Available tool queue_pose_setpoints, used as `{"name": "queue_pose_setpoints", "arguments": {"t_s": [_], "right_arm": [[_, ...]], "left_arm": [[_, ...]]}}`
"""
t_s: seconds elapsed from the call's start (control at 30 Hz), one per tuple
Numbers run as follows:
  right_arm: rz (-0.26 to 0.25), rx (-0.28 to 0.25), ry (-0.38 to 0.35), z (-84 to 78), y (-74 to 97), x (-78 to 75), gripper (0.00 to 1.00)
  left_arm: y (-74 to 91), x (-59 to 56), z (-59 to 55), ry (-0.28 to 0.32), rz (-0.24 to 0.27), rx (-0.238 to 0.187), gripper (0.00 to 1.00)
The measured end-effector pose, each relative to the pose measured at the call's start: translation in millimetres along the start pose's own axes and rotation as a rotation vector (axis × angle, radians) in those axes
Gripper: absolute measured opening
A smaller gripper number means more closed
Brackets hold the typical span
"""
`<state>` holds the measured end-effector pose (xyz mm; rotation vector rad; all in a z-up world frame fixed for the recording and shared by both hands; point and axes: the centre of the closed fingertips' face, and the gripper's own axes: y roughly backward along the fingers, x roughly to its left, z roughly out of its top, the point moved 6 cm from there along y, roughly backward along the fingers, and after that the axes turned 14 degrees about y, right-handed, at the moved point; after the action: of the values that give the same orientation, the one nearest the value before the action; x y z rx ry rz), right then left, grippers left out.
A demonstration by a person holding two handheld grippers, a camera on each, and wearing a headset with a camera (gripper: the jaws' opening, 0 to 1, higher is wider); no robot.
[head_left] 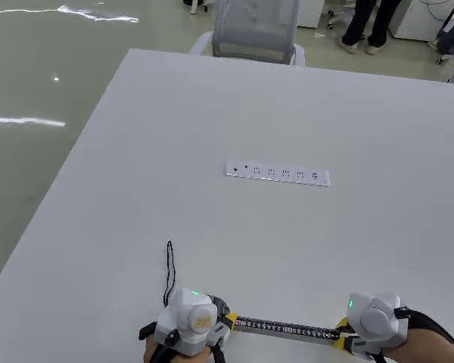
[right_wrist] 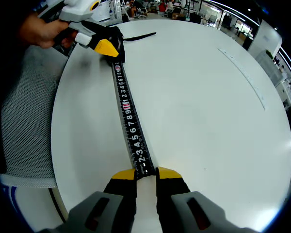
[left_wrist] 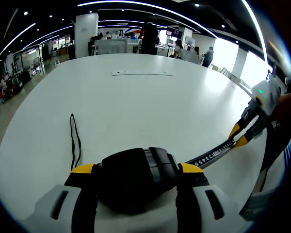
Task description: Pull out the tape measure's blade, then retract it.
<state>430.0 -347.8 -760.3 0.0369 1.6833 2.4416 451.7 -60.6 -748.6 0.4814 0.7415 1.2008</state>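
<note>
A black tape measure case [left_wrist: 136, 177] sits clamped between the yellow-tipped jaws of my left gripper [left_wrist: 136, 170], low on the white table near its front edge [head_left: 219, 314]. Its blade [right_wrist: 128, 116], printed with numbers, stretches flat over the table [head_left: 284, 328] to my right gripper [right_wrist: 145, 172], which is shut on the blade's end. In the head view the left gripper [head_left: 225, 321] is at bottom left and the right gripper [head_left: 339, 335] at bottom right. A thin black wrist strap [head_left: 169, 271] trails from the case away over the table.
A white power strip [head_left: 277, 172] lies in the middle of the white table [head_left: 287, 106]. A grey chair [head_left: 253, 30] stands at the far edge, and people's legs [head_left: 367, 26] show beyond it. The floor drops away on the left.
</note>
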Motion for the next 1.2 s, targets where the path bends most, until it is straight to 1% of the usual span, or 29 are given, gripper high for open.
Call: {"name": "queue_pose_setpoints", "arguments": {"t_s": [0.23, 1.2], "right_arm": [[0.001, 0.002, 0.0, 1.2, -0.4, 0.2, 0.13], [0.006, -0.01, 0.004, 11.2, -3.8, 0.6, 0.13]], "left_arm": [[-1.8, 0.5, -0.9, -0.001, -0.002, 0.003, 0.63], [-0.3, 0.3, -0.8, -0.004, -0.008, 0.005, 0.63]]}}
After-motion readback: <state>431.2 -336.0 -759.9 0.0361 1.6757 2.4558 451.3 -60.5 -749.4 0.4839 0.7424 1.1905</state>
